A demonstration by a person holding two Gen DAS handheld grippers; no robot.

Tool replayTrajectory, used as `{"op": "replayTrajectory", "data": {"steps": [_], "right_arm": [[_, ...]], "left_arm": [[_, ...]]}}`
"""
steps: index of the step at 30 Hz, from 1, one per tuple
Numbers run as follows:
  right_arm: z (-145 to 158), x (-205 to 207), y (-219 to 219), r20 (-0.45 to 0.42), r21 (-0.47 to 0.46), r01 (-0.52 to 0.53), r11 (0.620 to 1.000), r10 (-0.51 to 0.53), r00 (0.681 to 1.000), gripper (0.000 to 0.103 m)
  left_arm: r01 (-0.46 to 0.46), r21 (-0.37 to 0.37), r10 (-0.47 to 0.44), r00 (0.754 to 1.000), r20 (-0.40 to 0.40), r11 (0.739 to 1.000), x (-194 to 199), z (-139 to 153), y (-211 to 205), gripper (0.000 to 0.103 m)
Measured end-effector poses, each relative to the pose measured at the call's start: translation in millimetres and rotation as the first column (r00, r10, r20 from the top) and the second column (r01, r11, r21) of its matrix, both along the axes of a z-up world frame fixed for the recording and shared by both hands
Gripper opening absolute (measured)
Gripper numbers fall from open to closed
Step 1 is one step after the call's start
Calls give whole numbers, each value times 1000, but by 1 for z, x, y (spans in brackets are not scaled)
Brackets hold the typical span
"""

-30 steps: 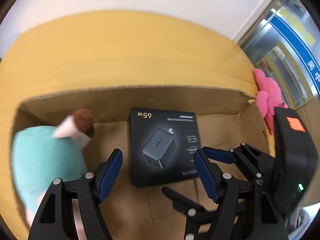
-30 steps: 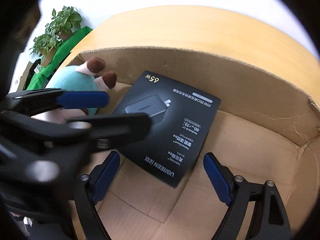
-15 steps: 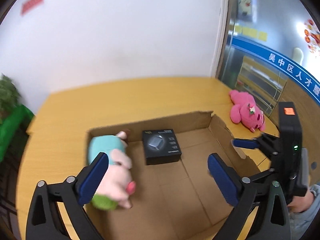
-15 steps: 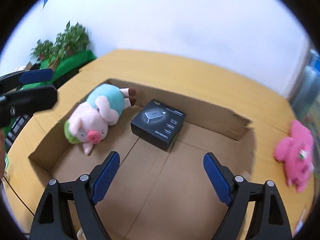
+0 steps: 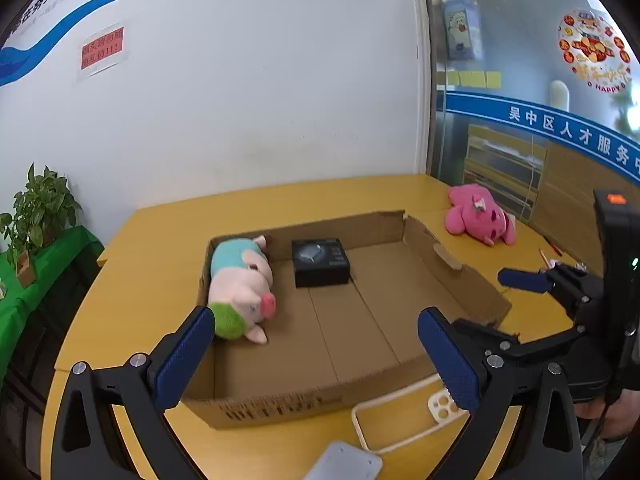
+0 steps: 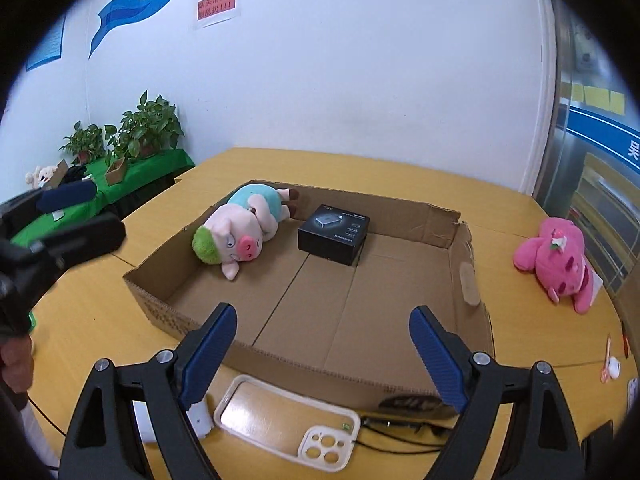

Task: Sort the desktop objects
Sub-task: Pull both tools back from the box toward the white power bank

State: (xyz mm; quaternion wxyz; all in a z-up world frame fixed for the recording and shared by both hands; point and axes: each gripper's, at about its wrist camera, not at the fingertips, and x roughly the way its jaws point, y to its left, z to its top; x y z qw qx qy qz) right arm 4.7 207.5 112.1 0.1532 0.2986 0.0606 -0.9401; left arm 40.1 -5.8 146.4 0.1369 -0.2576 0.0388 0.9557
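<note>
A shallow cardboard box (image 5: 304, 404) (image 6: 168, 312) lies on the yellow table. Inside it, at the far left, lies a pig plush (image 5: 240, 284) (image 6: 240, 236) with a teal shirt and green hair. A black charger box (image 5: 320, 268) (image 6: 334, 238) sits flat beside it. A pink plush (image 5: 478, 220) (image 6: 556, 264) lies on the table right of the box. My left gripper (image 5: 316, 360) and right gripper (image 6: 322, 352) hover above the box's near edge, both open with nothing between their fingers.
A white phone case (image 5: 434, 402) (image 6: 322, 448) lies in front of the box, with a pale flat item (image 5: 344, 462) beside it. Dark cable or glasses (image 6: 400, 426) and small bits (image 6: 612, 368) lie at the near right. Potted plants (image 6: 148, 128) stand on a green-covered table at left.
Both grippers have drawn back and up out of the box, so the whole box and table now show. The left jaws have spread wider. The charger box and pig plush stay inside.
</note>
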Motion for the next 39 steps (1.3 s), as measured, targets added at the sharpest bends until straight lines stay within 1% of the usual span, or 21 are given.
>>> {"op": "replayTrajectory", "data": {"steps": [4,6,8,11,13,14,15,16,17,18,19,20,22,23,24,26,30,32,35,37,39], "right_arm": [[-6,23,3,-20,-22,14,1000,-14,1000,89],[-9,30,2,-24,-18,11,1000,-12,1000,89],[-11,34,0,-22,-6,7,1000,-8,1000,89],[-9,39,0,-35,10,7,1000,-7,999,87],[-5,42,2,-54,-2,7,1000,-7,998,73],[-5,42,2,-54,-5,5,1000,-5,999,47],[-5,42,2,-48,-9,4,1000,-5,999,16],[-7,41,4,-35,-20,1,1000,-1,999,7],[-8,41,5,-26,-32,-4,999,4,1000,6],[-9,40,6,-20,-39,-7,999,7,1000,6],[-10,41,6,-19,-41,-10,999,9,1000,6],[-11,43,7,-22,-44,-13,999,12,1000,8],[-13,44,8,-25,-52,-16,999,14,1000,31],[-14,44,9,-26,-51,-11,999,9,1000,60],[-15,45,11,-36,-54,-1,999,0,999,78],[-15,47,16,-47,-74,0,997,-4,999,80],[-26,42,26,0,-84,-1,996,1,1000,80],[-38,40,32,39,-81,6,997,-3,999,80],[-61,37,42,122,-107,6,994,7,993,80],[-77,37,43,179,-128,-12,992,35,983,80],[-87,39,38,211,-129,-40,991,66,975,80]], "left_arm": [[10,29,-11,1000,16,1000,21,-19,5,103],[11,27,-12,1000,25,1000,27,-26,10,103],[18,25,-19,999,29,1000,32,-30,14,103],[20,39,-21,1000,14,999,37,-30,17,103],[20,53,-20,1000,11,998,36,-30,18,99],[14,56,-15,1000,16,998,35,-31,18,85],[8,59,-10,1000,27,998,33,-32,18,60],[5,65,-8,999,44,998,30,-34,18,46],[3,79,-9,997,73,997,27,-38,17,27],[0,93,-8,995,95,996,24,-41,16,24],[-10,101,0,995,105,995,22,-44,14,24],[-18,101,8,995,103,995,21,-46,13,27],[-29,112,18,995,99,993,22,-48,12,65],[-39,122,28,995,94,992,22,-48,11,101],[-53,135,43,996,76,989,24,-47,9,102],[-48,158,41,998,47,986,29,-45,6,102],[-40,134,28,996,87,990,27,-56,5,103],[-39,122,26,994,107,992,27,-65,2,103],[-47,116,30,990,140,992,28,-79,-5,102],[-47,118,28,987,161,992,29,-86,-10,102],[-38,115,14,980,200,993,30,-95,-14,103]]}}
